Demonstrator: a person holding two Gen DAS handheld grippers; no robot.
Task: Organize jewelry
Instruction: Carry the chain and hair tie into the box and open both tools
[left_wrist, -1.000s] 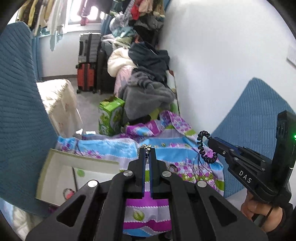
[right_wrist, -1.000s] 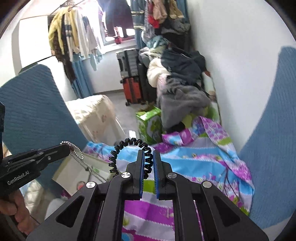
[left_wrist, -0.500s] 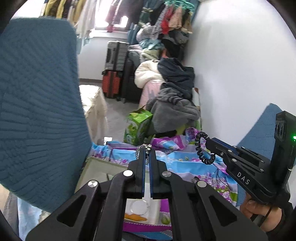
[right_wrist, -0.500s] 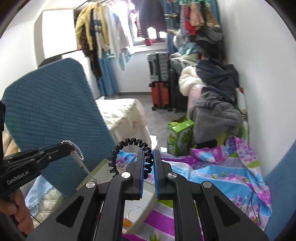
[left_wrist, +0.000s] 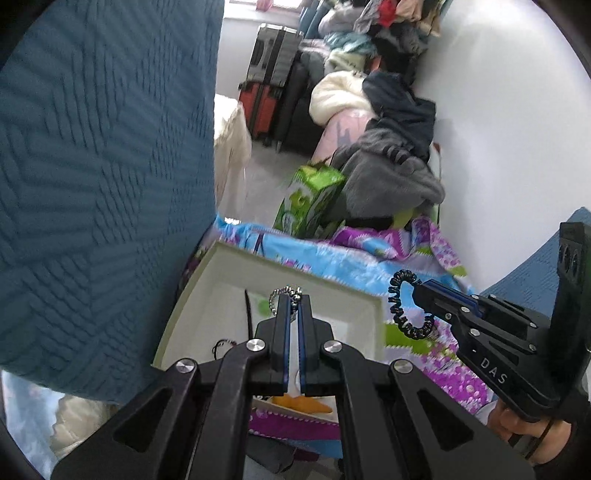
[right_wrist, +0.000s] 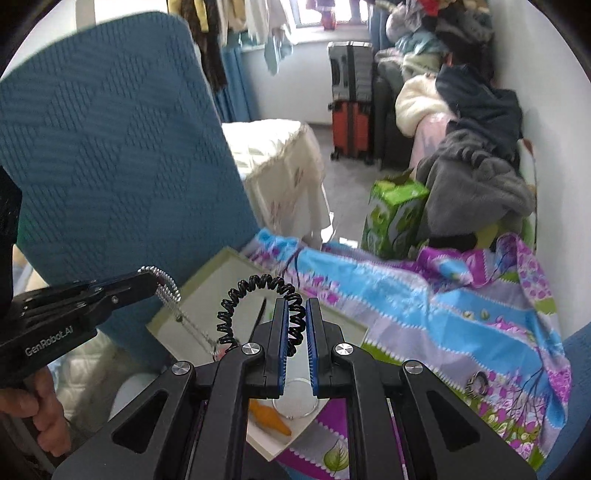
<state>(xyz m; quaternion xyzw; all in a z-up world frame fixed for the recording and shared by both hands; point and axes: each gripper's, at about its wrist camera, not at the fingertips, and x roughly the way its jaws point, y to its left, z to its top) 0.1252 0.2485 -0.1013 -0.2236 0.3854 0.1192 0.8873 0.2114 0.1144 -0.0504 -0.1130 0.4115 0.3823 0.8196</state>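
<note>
Both dropped lower than second ago, now right over white tray (left_wrist: 207, 273); earlier mostly floral bedsheet (right_wrist: 424, 295) under them. Left gripper (left_wrist: 291, 306) still clamped on silver bead chain (left_wrist: 284, 295), dangling above tray. Right gripper (right_wrist: 295, 314) still pinched on black spiral hair tie (right_wrist: 258, 291). Inside tray: clear bangle (right_wrist: 295, 398), orange piece (right_wrist: 269, 417), black clip (left_wrist: 248, 314). Blue chair back (right_wrist: 110, 147) much closer on left.
</note>
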